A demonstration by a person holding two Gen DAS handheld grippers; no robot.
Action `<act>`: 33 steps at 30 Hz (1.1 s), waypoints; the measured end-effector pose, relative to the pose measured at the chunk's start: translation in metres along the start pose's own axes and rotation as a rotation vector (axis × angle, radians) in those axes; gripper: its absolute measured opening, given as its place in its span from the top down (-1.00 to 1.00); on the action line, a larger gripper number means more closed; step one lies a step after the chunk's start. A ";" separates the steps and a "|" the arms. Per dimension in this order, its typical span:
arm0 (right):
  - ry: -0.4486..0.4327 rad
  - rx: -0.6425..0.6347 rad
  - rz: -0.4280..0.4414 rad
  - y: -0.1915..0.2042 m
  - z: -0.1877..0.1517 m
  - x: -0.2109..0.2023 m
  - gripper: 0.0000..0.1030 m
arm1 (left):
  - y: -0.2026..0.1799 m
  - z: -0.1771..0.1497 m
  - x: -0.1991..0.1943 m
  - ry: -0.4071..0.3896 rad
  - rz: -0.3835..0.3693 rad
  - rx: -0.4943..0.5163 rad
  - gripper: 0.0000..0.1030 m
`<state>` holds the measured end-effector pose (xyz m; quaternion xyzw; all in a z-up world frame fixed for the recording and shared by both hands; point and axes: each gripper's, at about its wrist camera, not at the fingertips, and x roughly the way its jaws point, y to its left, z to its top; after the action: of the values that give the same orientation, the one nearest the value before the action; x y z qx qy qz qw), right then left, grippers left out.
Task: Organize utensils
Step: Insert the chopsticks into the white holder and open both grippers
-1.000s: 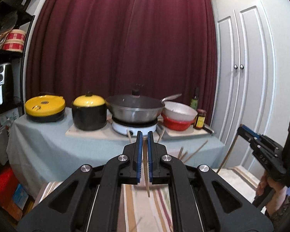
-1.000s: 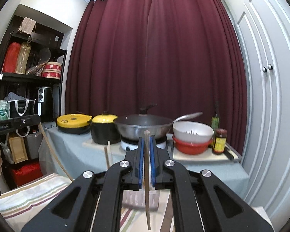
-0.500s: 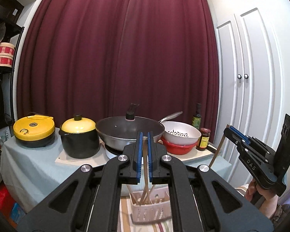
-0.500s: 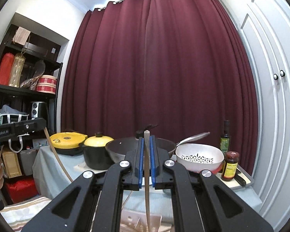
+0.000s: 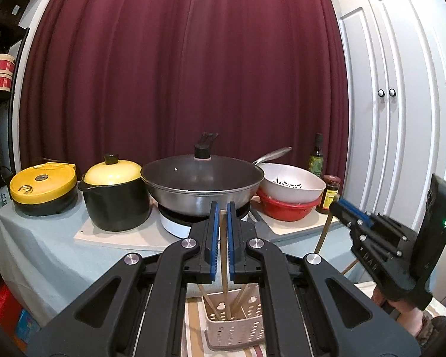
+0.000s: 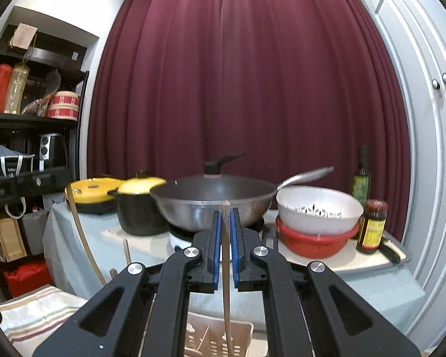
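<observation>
Left wrist: left gripper (image 5: 222, 232) jaws pinch a chopstick (image 5: 224, 255) upright over the holder (image 5: 234, 322); right wrist: right gripper (image 6: 226, 244) jaws pinch another chopstick (image 6: 226, 279) above it.

Bright, even indoor light in both views, spilling from above the curtain (image 6: 246, 89). Heavy fisheye bending bows the cupboard doors (image 5: 401, 104), corners go black, and the white bowl (image 6: 318, 211) smears slightly.
</observation>
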<state>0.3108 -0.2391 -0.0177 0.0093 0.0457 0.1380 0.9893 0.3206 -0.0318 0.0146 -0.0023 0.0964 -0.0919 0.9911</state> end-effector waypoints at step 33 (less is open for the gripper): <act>0.115 0.005 -0.102 0.016 -0.048 -0.113 -0.22 | 0.002 -0.078 -0.066 0.134 0.024 -0.002 -0.04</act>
<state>0.1933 -0.2545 -0.0548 0.0016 0.1031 0.0874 0.9908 0.2422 -0.0166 -0.0494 0.0039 0.1627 -0.0799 0.9834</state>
